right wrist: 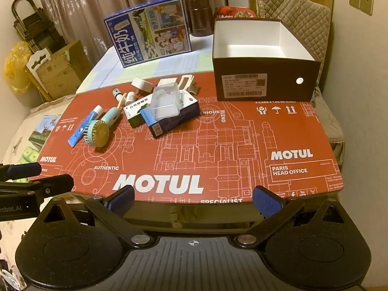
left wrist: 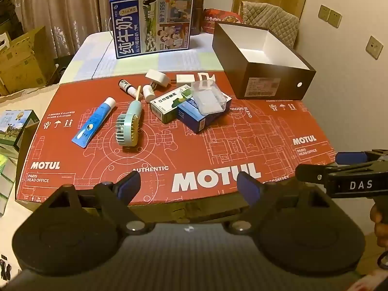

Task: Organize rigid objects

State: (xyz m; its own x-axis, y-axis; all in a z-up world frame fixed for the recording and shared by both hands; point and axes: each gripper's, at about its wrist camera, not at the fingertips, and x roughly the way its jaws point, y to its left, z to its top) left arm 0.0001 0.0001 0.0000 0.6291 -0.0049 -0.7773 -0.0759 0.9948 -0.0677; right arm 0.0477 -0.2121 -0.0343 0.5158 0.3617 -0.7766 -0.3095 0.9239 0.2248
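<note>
The clutter (left wrist: pixel 169 104) lies heaped left of the open box (left wrist: pixel 264 60) on the red cardboard (left wrist: pixel 218 145); a clear case (left wrist: pixel 209 98) hides part of the cartons beneath. Cardboard nearer than the box lies bare. Both grippers, left (left wrist: pixel 189 184) and right (right wrist: pixel 194 200), tilt downward at the near edge, fingers apart and holding nothing.

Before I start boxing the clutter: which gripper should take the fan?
Probably left. The fan lies on the pile's left side, nearer the open left gripper; the right gripper, also open, faces the box.
</note>
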